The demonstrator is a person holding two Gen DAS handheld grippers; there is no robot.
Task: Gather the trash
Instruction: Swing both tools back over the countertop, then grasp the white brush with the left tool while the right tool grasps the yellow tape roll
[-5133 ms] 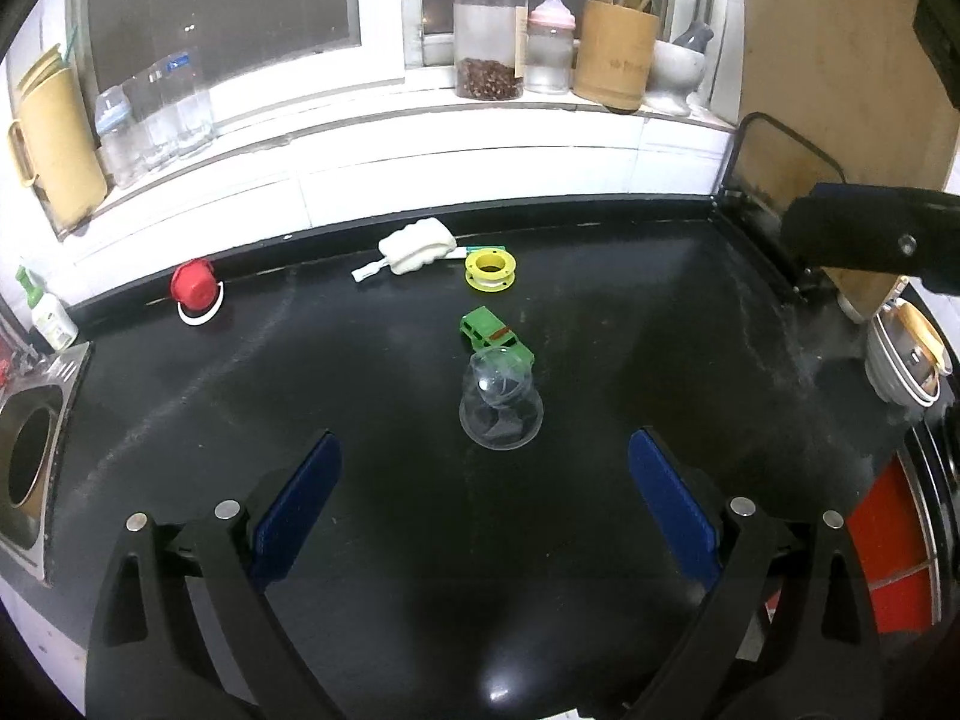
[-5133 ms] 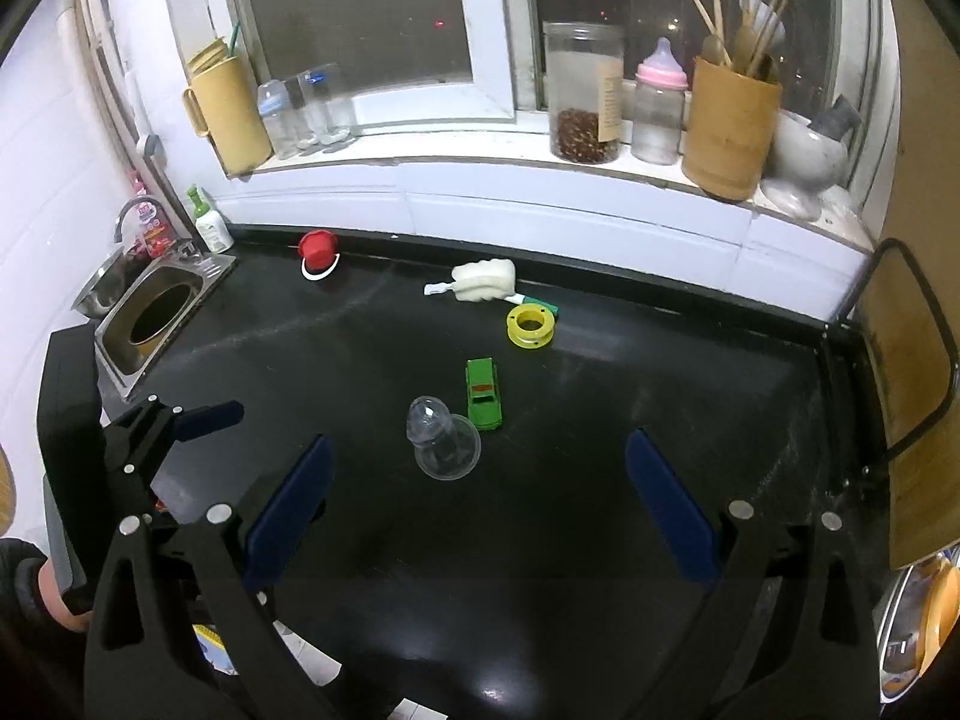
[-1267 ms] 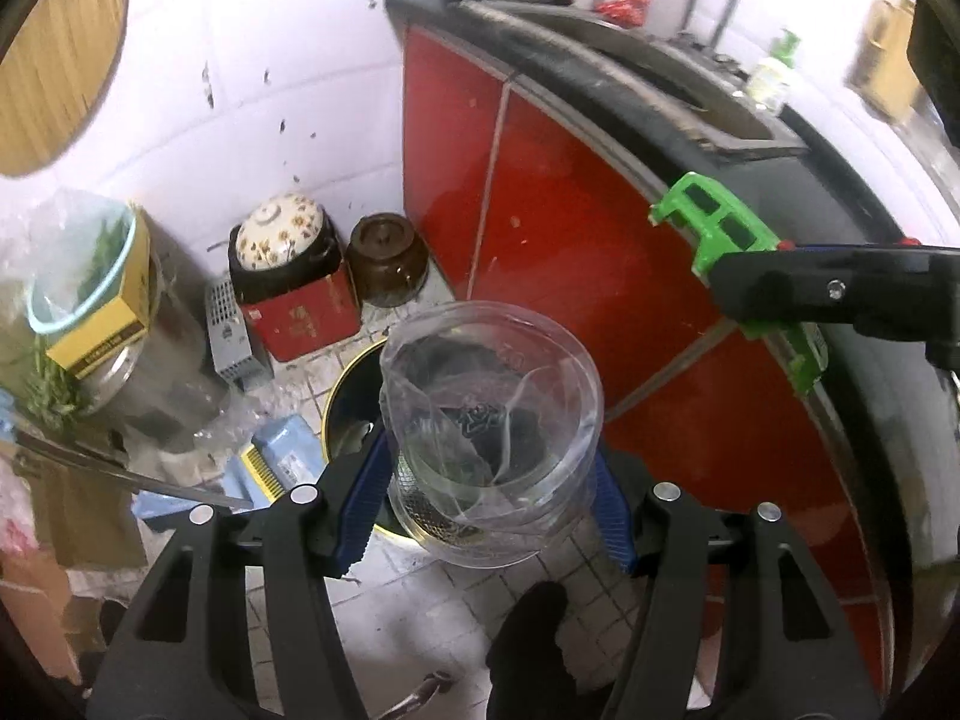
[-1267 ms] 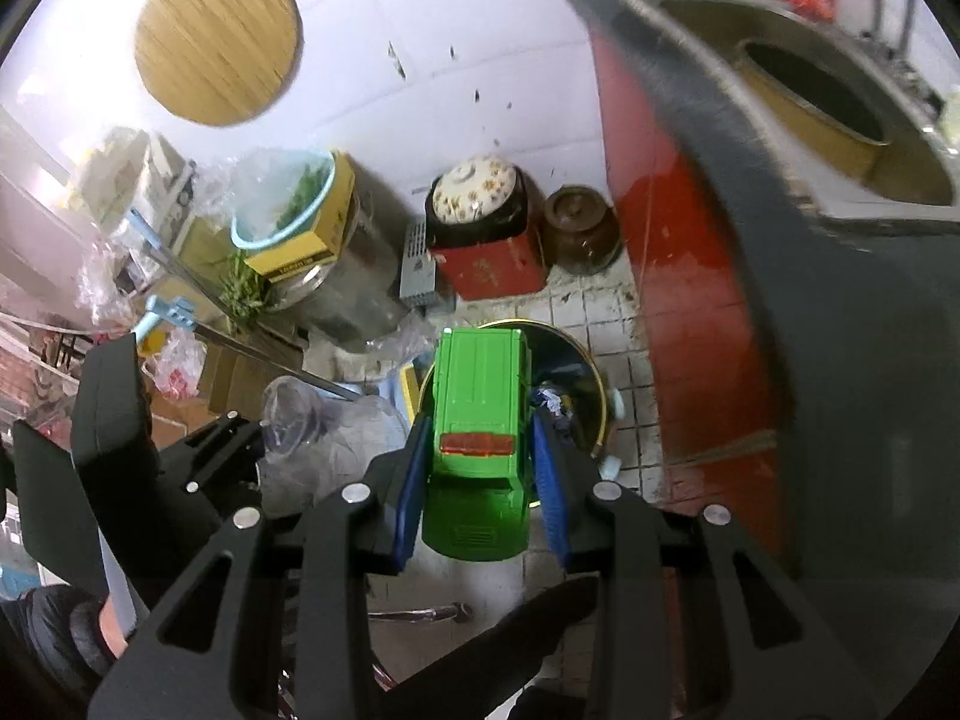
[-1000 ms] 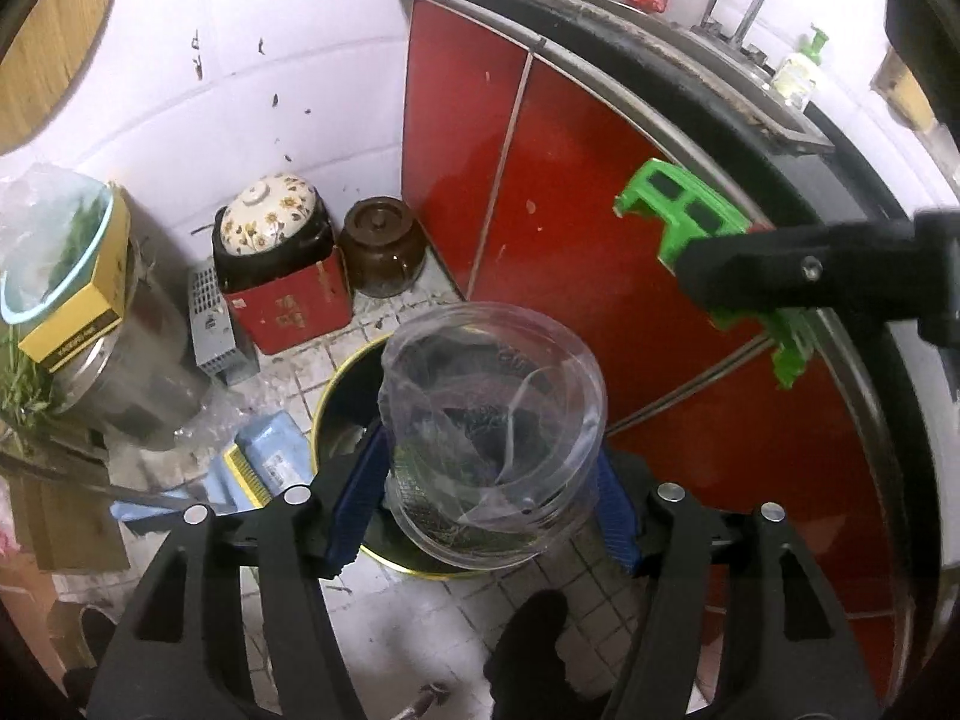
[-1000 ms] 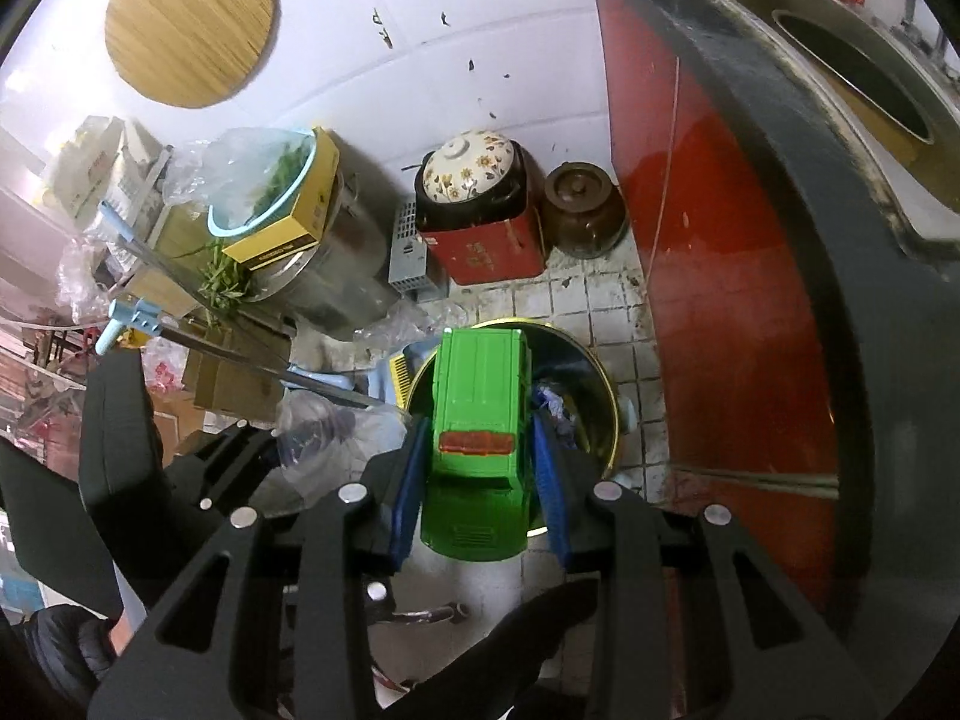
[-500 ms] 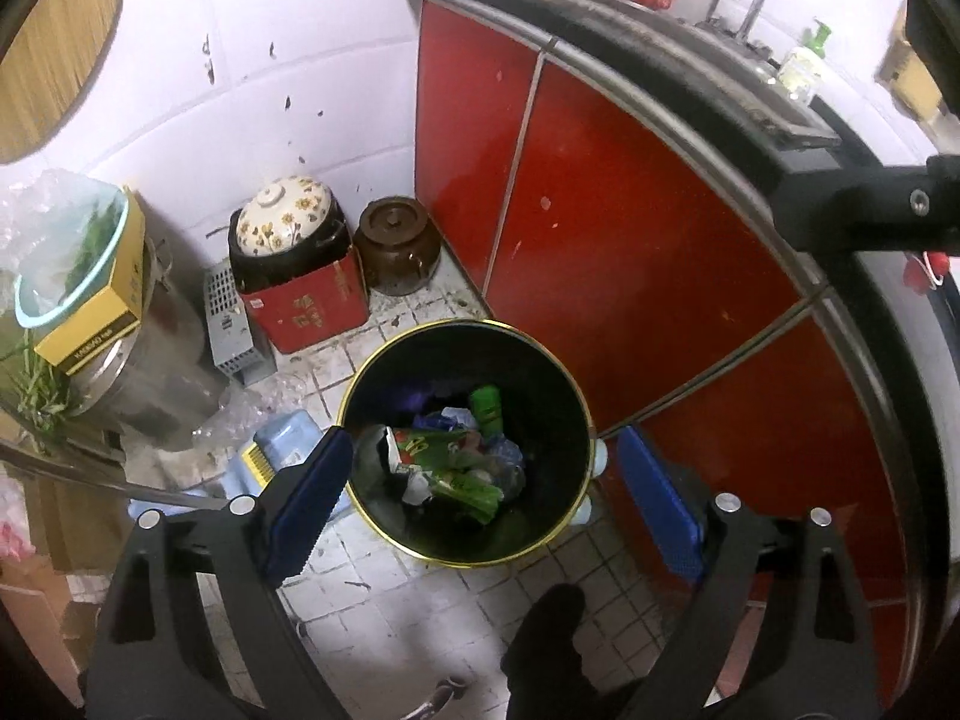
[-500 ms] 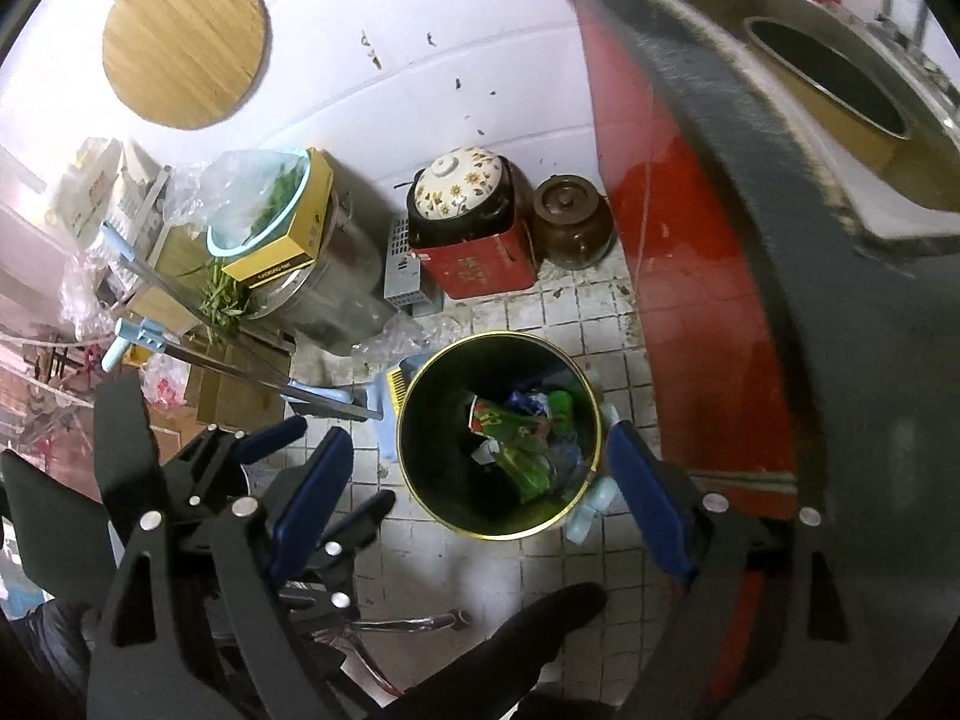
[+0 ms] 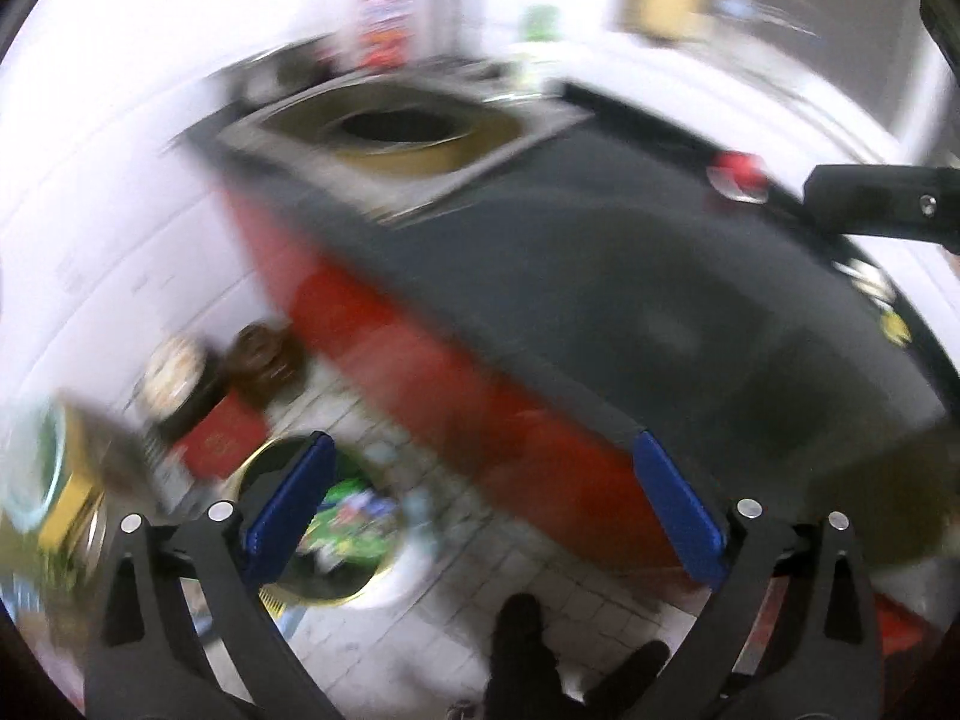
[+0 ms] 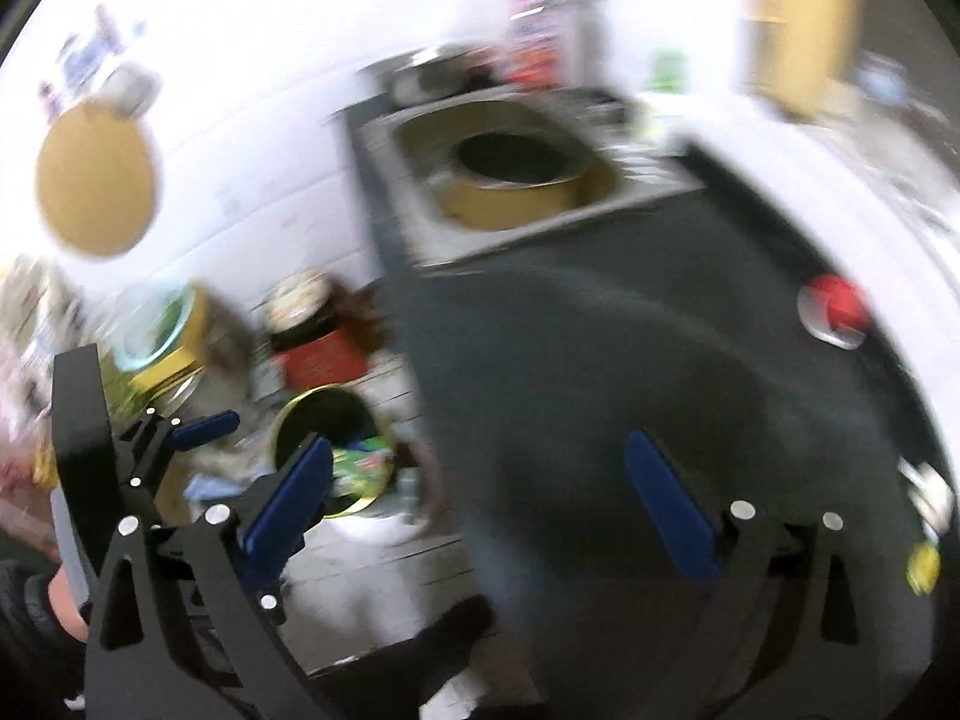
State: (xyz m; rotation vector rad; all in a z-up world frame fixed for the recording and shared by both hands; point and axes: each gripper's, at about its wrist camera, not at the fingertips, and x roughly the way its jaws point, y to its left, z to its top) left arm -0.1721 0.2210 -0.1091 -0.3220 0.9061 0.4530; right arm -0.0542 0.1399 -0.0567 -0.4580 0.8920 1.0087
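Now both frames are smeared with blur, so I read shapes more than detail. Far left on the floor sits the bin, round and gold-rimmed, with bright green wrappers and other scraps inside; in my right view the bin shows beside the red cabinet front. The left gripper has its jaws opening, almost as wide as they go, with nothing between the blue pads. The right gripper is the same: jaws opening, spread wide and empty.

To the right lies the dark table, with the sink at its far end. What trash remains on it is the red cap near the back edge and a yellow ring at the far right, both too blurred to detail. I judge both light, stiff plastic, not fragile; the cap may skid on the smooth top, so I would take it across its sides, and pinch the ring across its rim.

In my way: the table edge between bin and trash, and the other gripper's arm reaching across the upper right of my left view.
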